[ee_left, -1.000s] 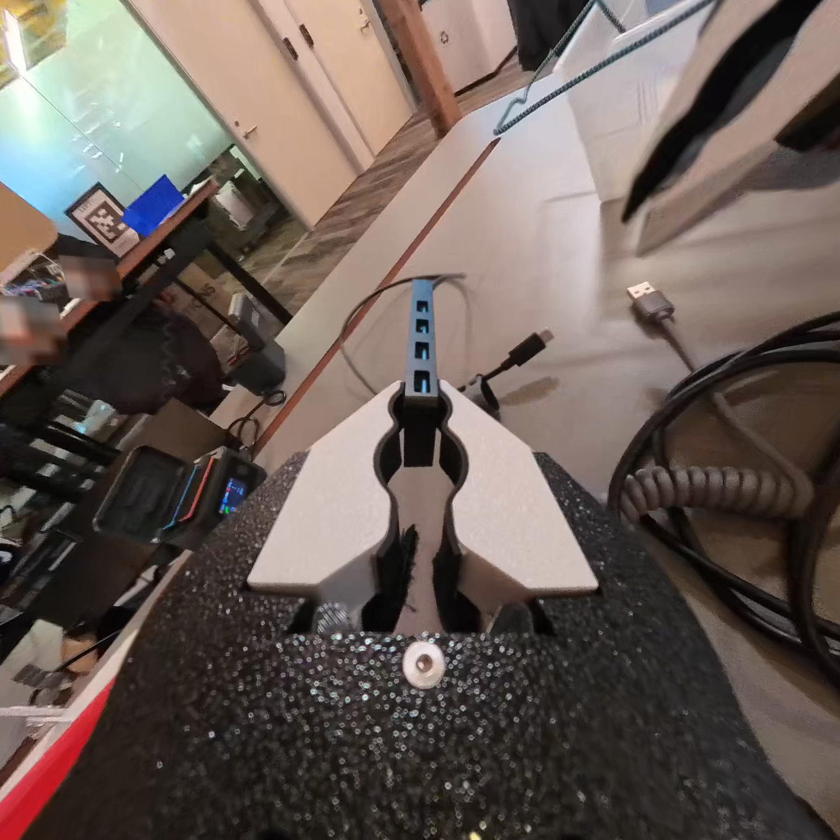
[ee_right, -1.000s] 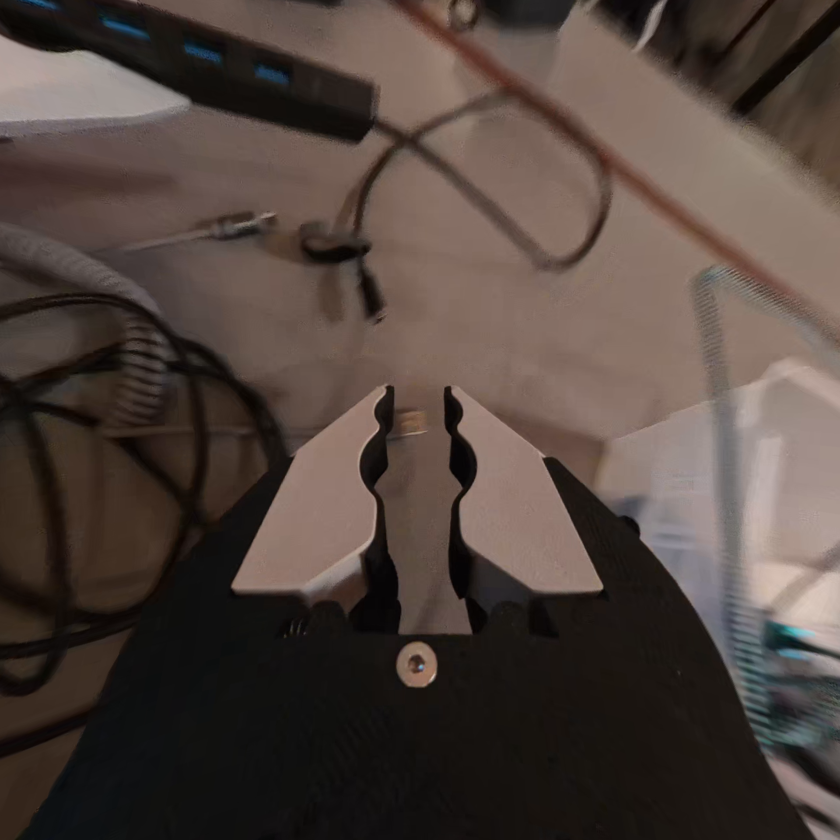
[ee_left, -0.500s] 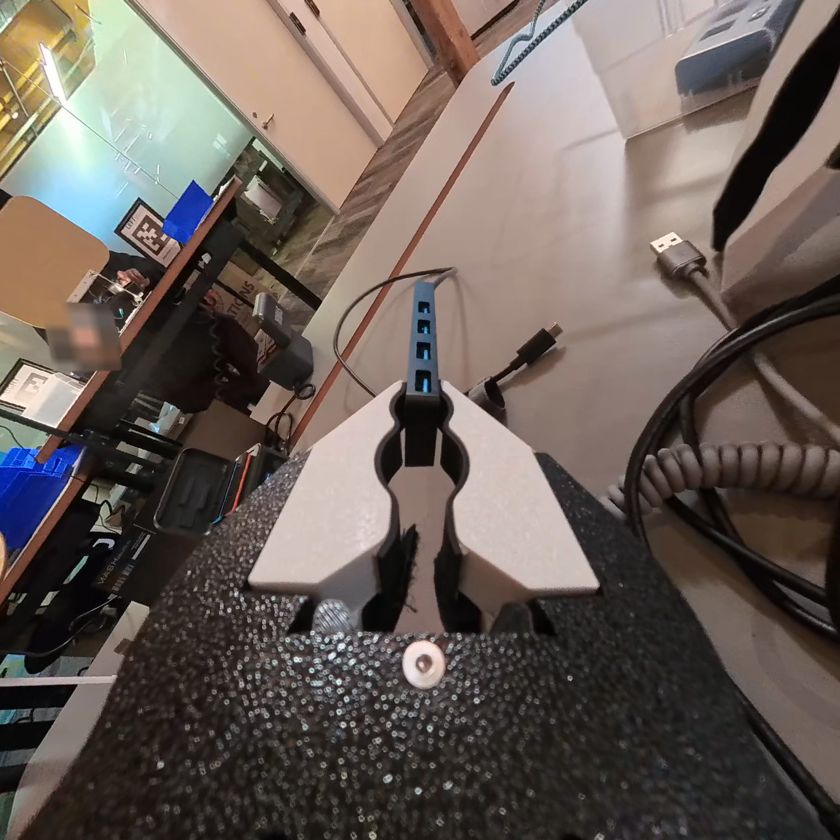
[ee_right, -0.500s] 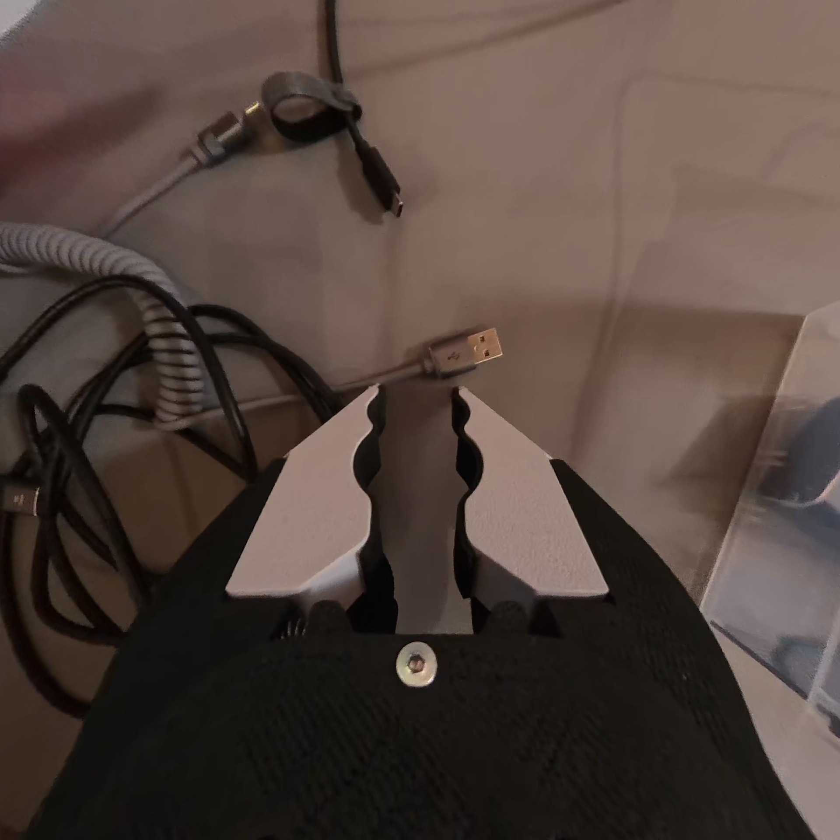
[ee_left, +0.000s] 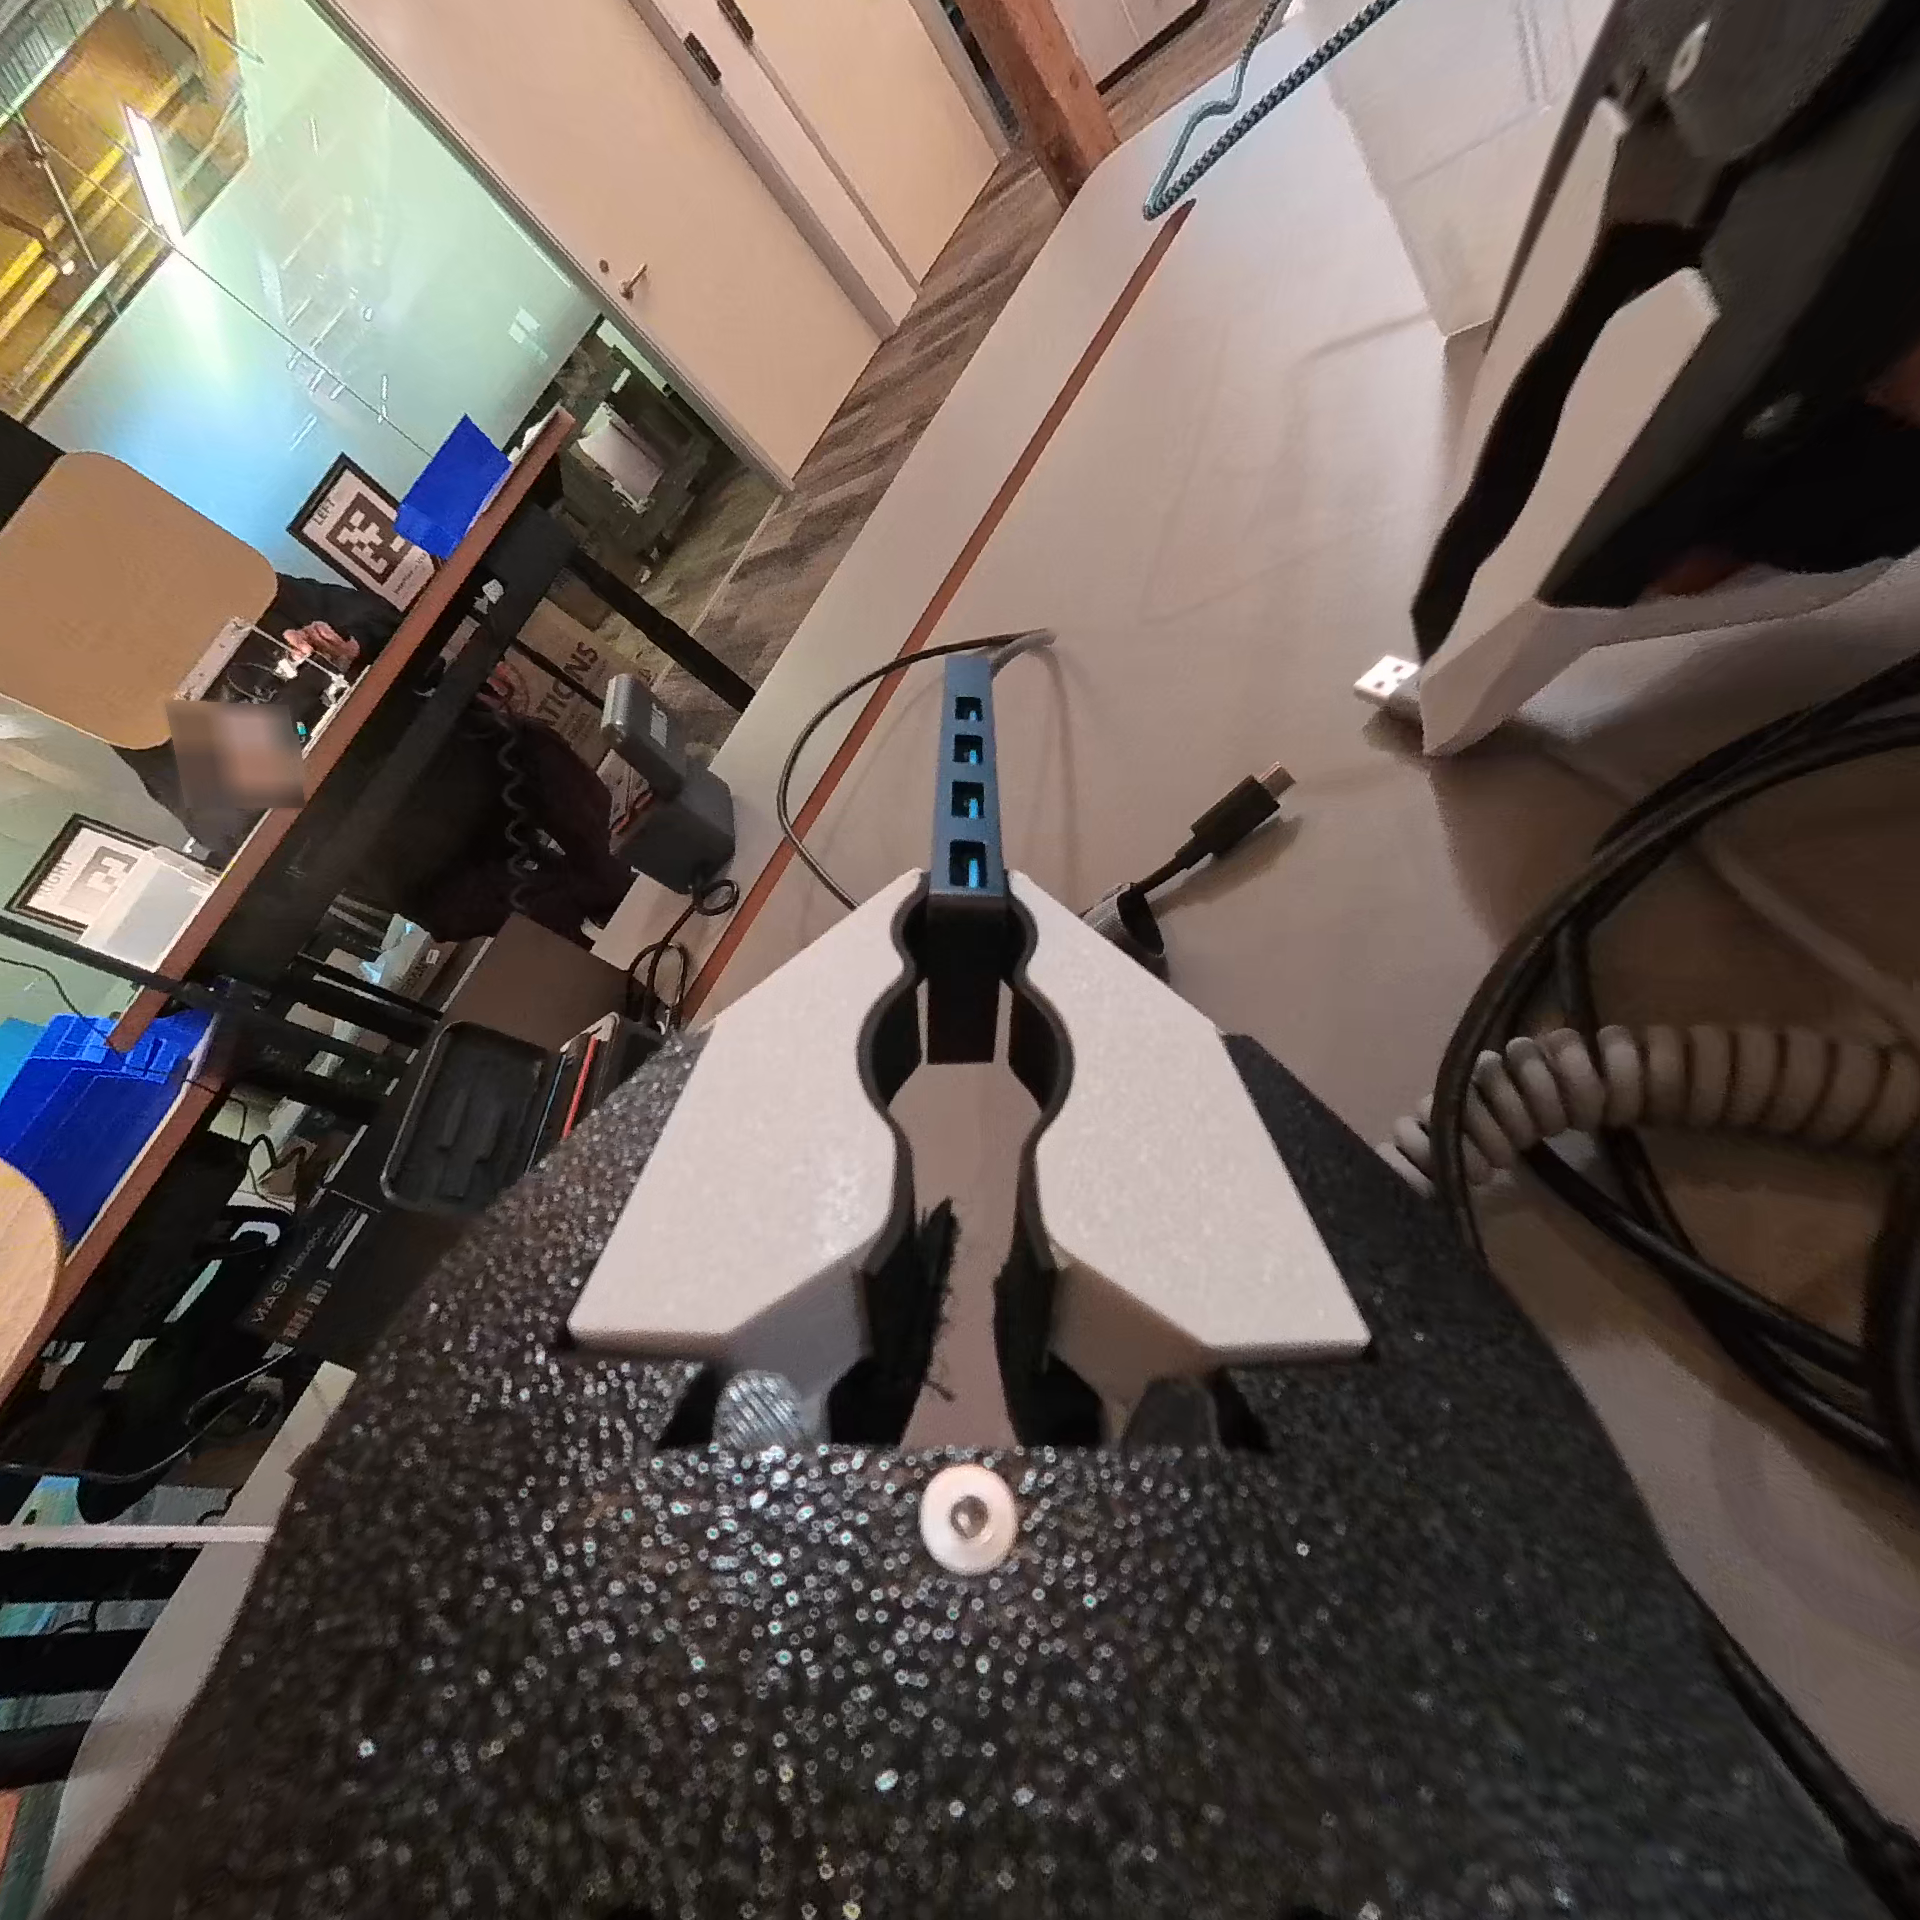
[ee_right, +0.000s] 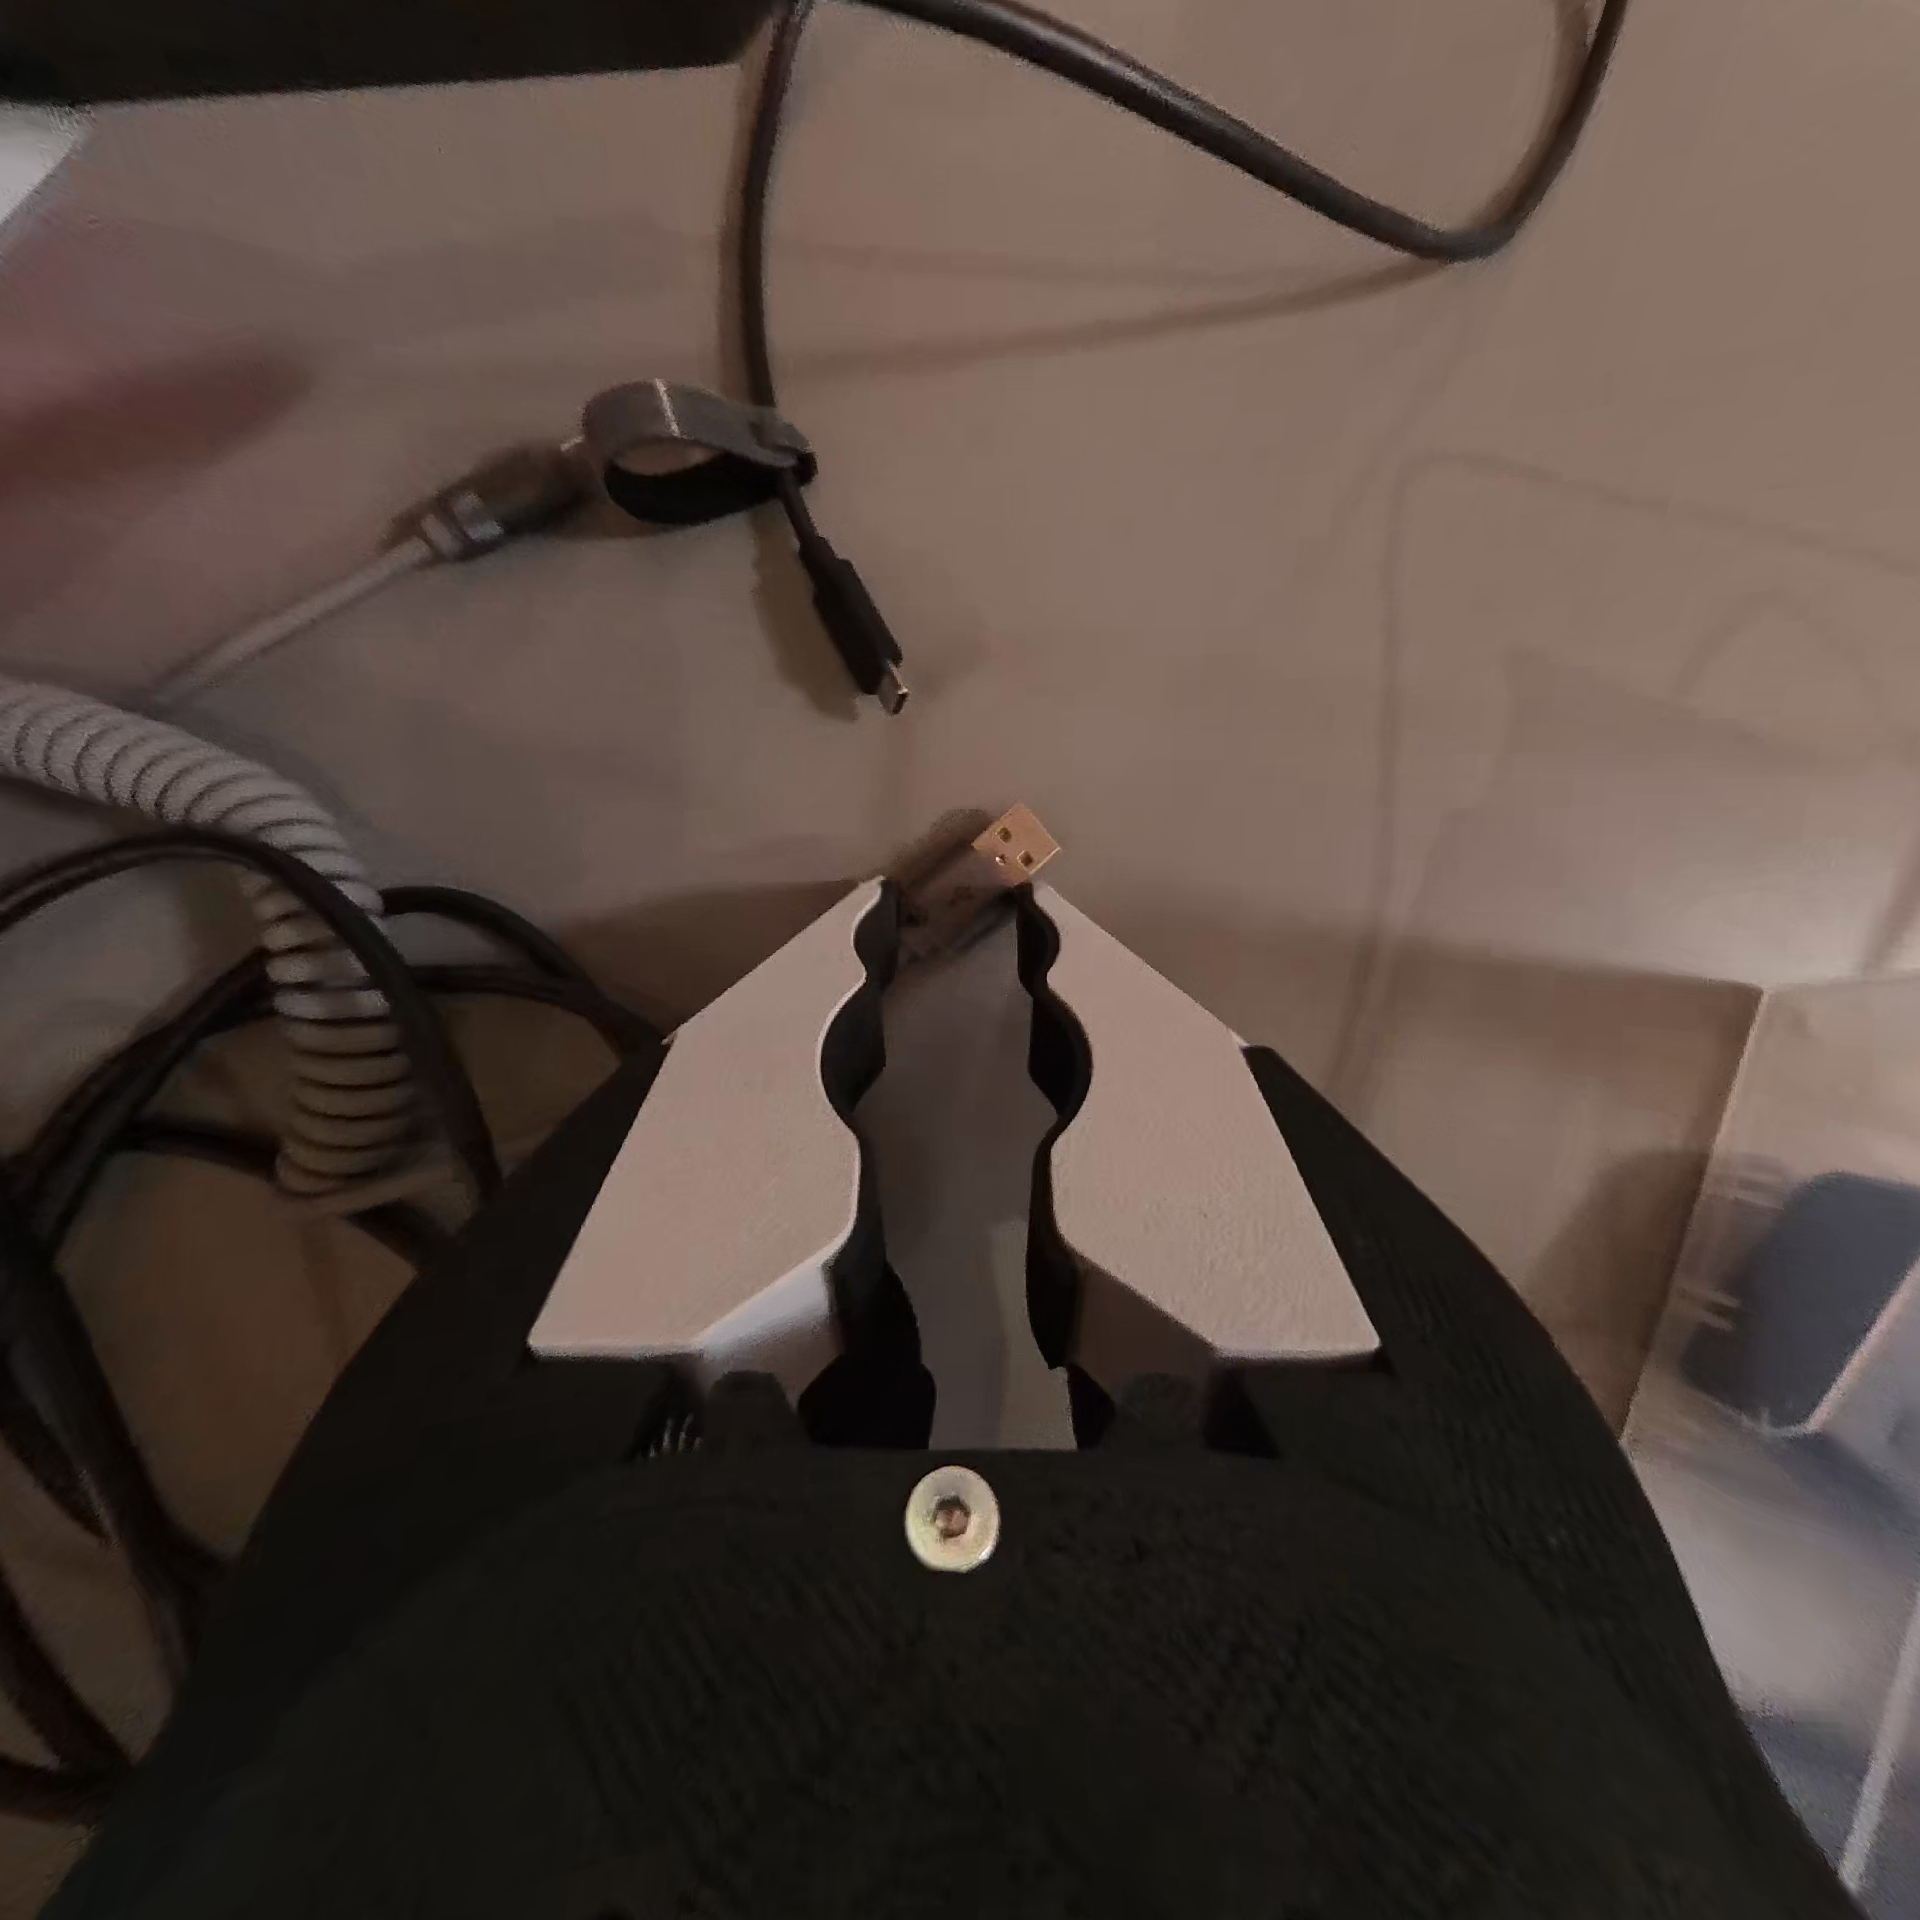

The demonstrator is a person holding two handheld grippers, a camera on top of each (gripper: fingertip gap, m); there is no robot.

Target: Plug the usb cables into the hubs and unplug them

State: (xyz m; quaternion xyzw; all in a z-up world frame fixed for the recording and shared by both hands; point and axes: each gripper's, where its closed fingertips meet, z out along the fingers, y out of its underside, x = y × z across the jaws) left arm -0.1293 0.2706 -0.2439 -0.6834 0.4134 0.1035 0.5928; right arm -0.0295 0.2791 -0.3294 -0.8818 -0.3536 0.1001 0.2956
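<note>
My left gripper is shut on the near end of a dark blue USB hub. It holds the hub level, with the row of blue ports facing up and its black lead curling off the far end. My right gripper is down at the table, its tips closed on the grey housing of a USB-A plug whose metal end sticks out ahead, tilted up to the right. In the left wrist view the right gripper stands to the hub's right with the plug at its tips.
A black USB-C plug with a strap loop lies just beyond the USB-A plug. A grey coiled cable and a bundle of black cables lie close by. A clear plastic box stands at the right. The table edge runs left of the hub.
My right gripper has swung down from above the table onto the USB-A plug, and its jaws have narrowed around it. The plug now tilts more. My left gripper still holds the hub.
</note>
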